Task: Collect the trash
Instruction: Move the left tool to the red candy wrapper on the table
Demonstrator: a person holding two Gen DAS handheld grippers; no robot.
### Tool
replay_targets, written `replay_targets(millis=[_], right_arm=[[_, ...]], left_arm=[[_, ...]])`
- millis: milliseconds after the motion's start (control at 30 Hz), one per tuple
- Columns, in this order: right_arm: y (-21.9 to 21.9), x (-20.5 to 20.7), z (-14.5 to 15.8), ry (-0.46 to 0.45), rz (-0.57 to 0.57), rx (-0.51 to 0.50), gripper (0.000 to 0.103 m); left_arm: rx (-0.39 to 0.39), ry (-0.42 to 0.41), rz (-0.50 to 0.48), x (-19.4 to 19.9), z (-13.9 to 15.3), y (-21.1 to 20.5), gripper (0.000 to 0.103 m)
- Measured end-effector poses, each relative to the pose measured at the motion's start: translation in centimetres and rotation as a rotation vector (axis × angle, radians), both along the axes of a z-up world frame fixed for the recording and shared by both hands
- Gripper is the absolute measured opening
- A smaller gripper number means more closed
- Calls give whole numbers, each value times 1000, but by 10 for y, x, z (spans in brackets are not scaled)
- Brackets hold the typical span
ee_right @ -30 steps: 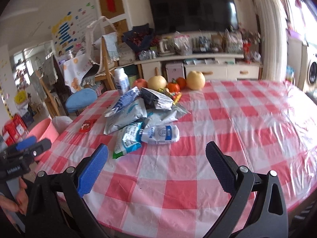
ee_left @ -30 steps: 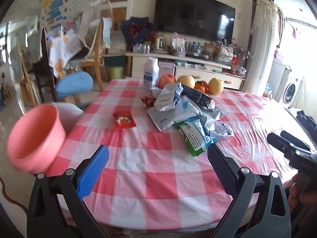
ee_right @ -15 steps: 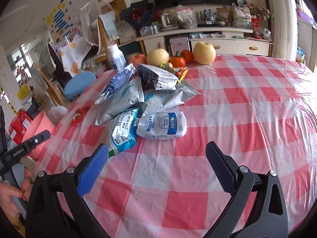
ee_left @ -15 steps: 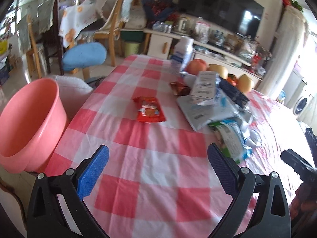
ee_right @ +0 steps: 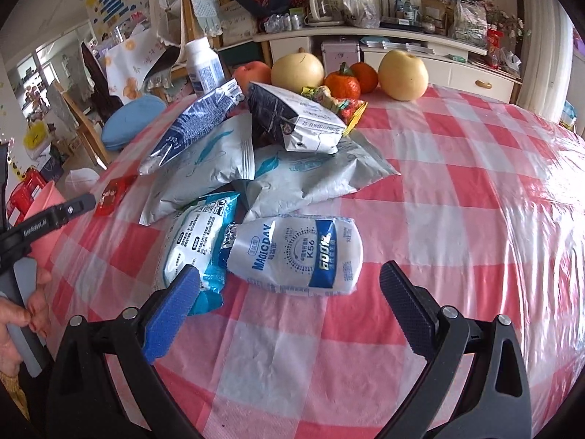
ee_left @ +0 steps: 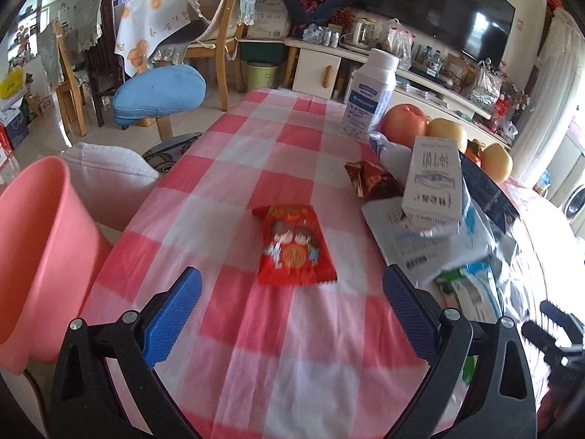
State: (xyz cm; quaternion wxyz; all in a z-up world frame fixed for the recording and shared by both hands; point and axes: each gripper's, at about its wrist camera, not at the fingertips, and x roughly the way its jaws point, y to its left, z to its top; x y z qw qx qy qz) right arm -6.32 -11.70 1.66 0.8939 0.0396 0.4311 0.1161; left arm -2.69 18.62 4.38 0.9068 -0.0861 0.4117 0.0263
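A flat red snack wrapper [ee_left: 294, 245] lies on the pink checked tablecloth [ee_left: 256, 358], just beyond my open, empty left gripper [ee_left: 292, 314]. It also shows in the right wrist view [ee_right: 114, 191]. A pink bin [ee_left: 33, 256] stands beside the table's left edge. A pile of empty bags [ee_right: 226, 168] lies mid-table. My open, empty right gripper [ee_right: 290, 305] hovers just short of a white MAGICDAY pouch [ee_right: 296, 252] and a blue-white bag [ee_right: 197, 241]. A crumpled dark red wrapper [ee_left: 373, 179] lies by a white carton [ee_left: 433, 183].
A white bottle [ee_left: 371, 98] and fruit [ee_right: 402, 75] stand at the table's far edge. A blue stool [ee_left: 159, 93], a white cushion [ee_left: 109, 179] and wooden chairs [ee_left: 219, 36] stand left of the table. The left gripper's tip [ee_right: 55, 216] shows at left.
Both grippers have moved forward and lower over the table. The left one has closed in on the red wrapper, the right one on the MAGICDAY pouch. Both stay open.
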Motion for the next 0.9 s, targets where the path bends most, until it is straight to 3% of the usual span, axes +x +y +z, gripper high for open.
replay_targets(millis=[267,367,433,700,900], right_arm=[[10,17,-10,24,22,-25,99],[12,22,-13,32,21,-36,99],[13,25,-15,34,19,-43,99],[17,27,-15,8,6,-106,99],[13,25,-14,7,-7,-109,96]], left_arm=[[40,-3,9,24,-7,-5,95],[52,13,14,29,-12,-5,80],[37,32,19,33,-17,-3,80],[-19,52,28,37,-27,3,60],[-44,49,30,34,-27,6,54]])
